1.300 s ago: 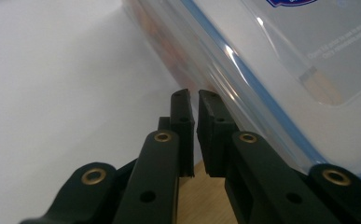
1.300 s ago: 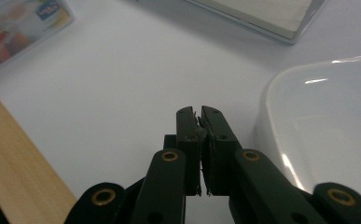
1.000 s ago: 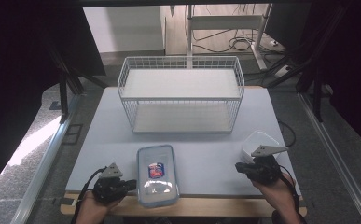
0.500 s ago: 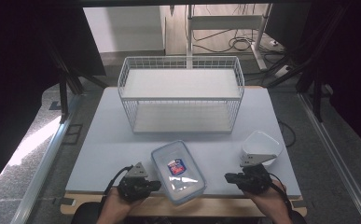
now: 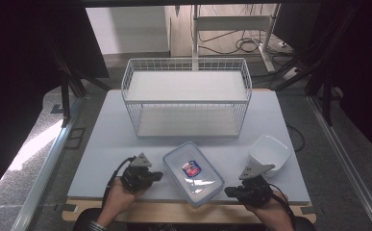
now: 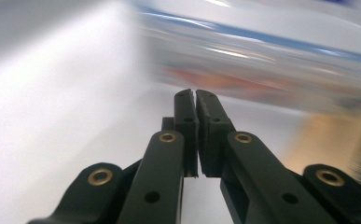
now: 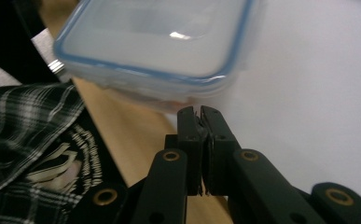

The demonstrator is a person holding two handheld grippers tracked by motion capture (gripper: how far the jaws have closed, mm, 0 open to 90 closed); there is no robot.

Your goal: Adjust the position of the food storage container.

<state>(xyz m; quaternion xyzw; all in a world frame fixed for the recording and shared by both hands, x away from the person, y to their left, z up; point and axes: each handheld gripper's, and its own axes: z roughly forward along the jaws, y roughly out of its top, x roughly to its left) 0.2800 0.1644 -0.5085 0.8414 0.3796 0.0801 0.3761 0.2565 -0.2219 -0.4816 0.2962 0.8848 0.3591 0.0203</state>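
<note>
The clear rectangular plastic container with a blue-rimmed lid [image 5: 193, 173] sits skewed at the counter's [image 5: 102, 144] near edge, between our left hand-held gripper [image 5: 157, 176] and right hand-held gripper [image 5: 228, 191], both pressed together, empty. It looks light, stiff, probably slippery; we'd pinch the lid's rim.

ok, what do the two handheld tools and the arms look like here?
Both are black. The left tool and the right tool each carry a grey three-cornered plate on top and trail a black cable. The gripper views show flat black link arms with brass-coloured pivot rivets. A dark band sits on the left wrist.
</note>
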